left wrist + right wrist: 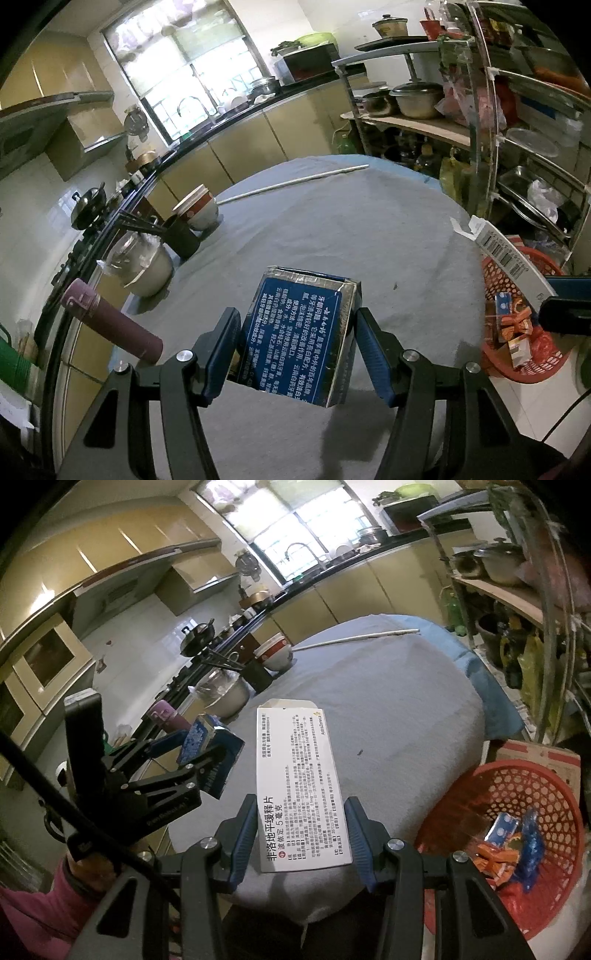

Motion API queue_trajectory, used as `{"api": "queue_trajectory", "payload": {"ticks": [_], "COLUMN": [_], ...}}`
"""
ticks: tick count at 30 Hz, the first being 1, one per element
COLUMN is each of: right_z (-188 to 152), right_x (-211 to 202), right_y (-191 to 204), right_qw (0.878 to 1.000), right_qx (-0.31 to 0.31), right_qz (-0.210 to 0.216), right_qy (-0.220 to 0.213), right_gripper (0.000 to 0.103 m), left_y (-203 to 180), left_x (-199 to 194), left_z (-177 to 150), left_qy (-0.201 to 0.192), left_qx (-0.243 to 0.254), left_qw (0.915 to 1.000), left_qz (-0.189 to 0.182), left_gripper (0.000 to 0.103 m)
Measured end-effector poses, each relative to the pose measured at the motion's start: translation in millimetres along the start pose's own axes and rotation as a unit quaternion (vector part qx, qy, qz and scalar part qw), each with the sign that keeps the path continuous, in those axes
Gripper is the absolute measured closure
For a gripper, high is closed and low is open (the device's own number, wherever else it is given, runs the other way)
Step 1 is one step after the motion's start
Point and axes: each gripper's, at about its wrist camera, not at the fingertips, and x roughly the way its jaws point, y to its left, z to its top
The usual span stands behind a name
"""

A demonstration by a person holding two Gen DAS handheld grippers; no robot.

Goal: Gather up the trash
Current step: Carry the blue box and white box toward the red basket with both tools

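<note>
trash in both hands: blue box (299, 339) clamped in my left gripper (297, 354), white box (301, 794) clamped in right gripper (301, 840), both above grey table (369, 229). cardboard's light & crushable, so hold flat sides gently. red basket (546, 904) sits near, right

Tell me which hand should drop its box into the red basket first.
Right, probably. The right gripper holds the white cardboard medicine box with the red plastic mesh basket just beside it. The left gripper, gripping the blue cardboard box, sits farther across the grey-covered table.
</note>
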Motion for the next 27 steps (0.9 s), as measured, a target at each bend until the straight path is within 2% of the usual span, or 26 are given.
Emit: {"api": "queue_trajectory", "payload": {"ticks": [27], "right_z": [-17.0], "right_x": [-42.0], "right_y": [-61.5], "right_qw": [0.997], "right_qx": [0.063], "right_qz": [-0.036], "right_qy": [-0.024], "right_gripper": [0.053], "left_y": [-53.7], "left_x": [0.8], "left_z": [24.9], "left_qy": [-0.006], "left_qx": [0.039], "left_qw": [0.9989], "left_qz": [-0.025], "left_gripper": [0.038]}}
